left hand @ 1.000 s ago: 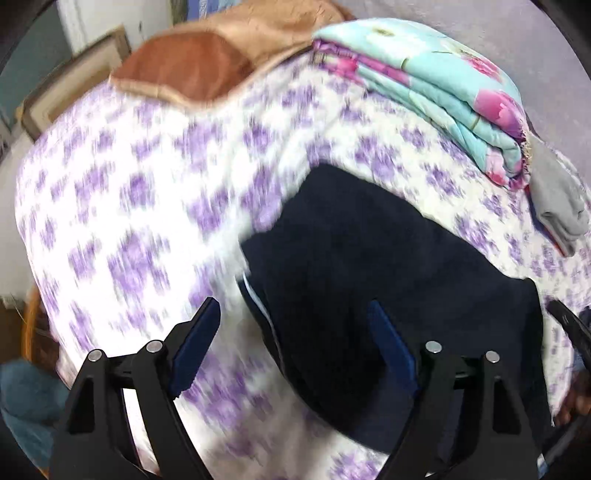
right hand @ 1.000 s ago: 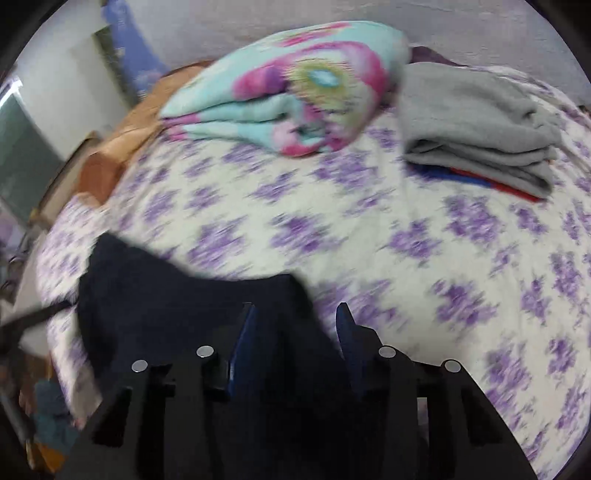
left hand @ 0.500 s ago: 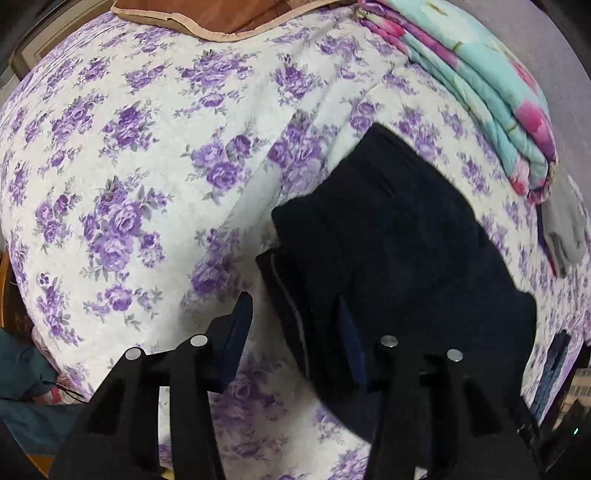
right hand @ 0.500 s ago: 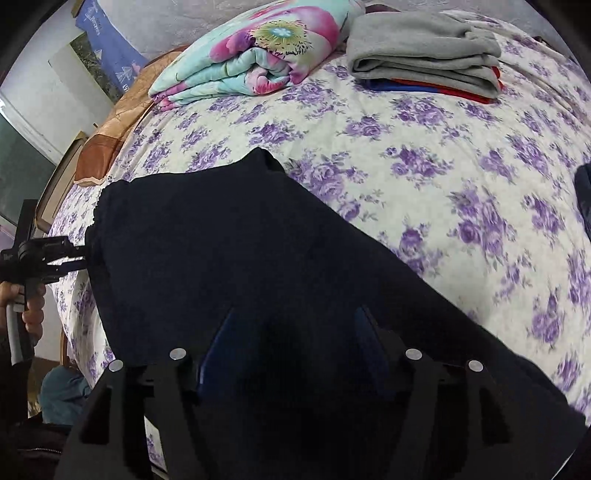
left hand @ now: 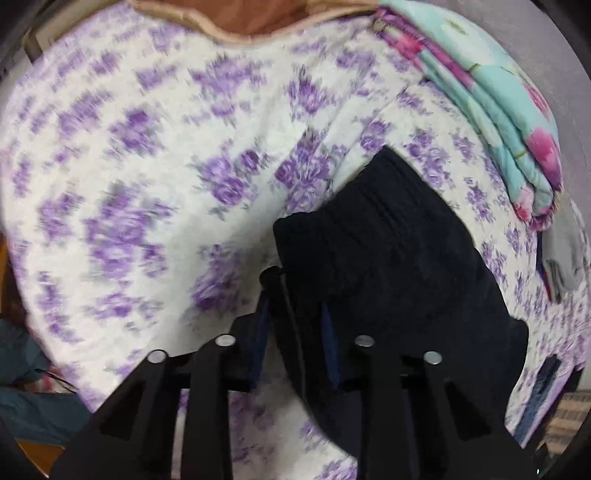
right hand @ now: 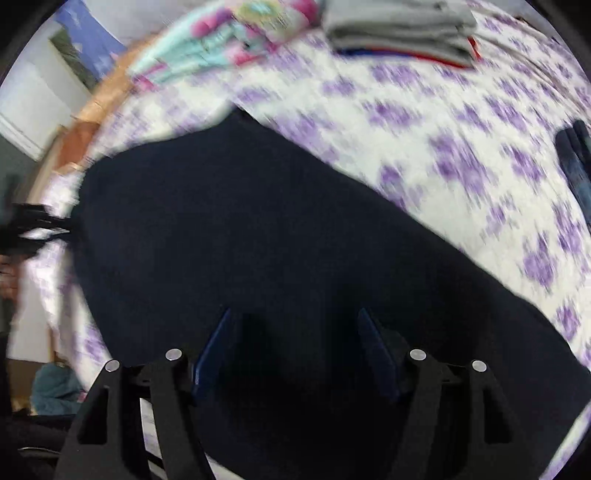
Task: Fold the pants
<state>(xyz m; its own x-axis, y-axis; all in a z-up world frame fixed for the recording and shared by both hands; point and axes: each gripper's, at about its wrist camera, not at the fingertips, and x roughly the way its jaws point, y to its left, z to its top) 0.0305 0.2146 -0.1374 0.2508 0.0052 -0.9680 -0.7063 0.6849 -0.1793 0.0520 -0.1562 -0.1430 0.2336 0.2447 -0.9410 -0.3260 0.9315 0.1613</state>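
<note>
Right wrist view, blurred: pants (right hand: 258, 229) apparently lengthwise lower-right to upper-left.

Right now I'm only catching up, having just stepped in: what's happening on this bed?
A person with a handheld gripper in each hand is folding dark navy pants on a purple-flowered bedspread. The left gripper has closed on the edge of the pants at one side. The right gripper is open over the other part of the fabric, its jaws well apart. A folded floral quilt and a grey folded garment sit farther back.
</note>
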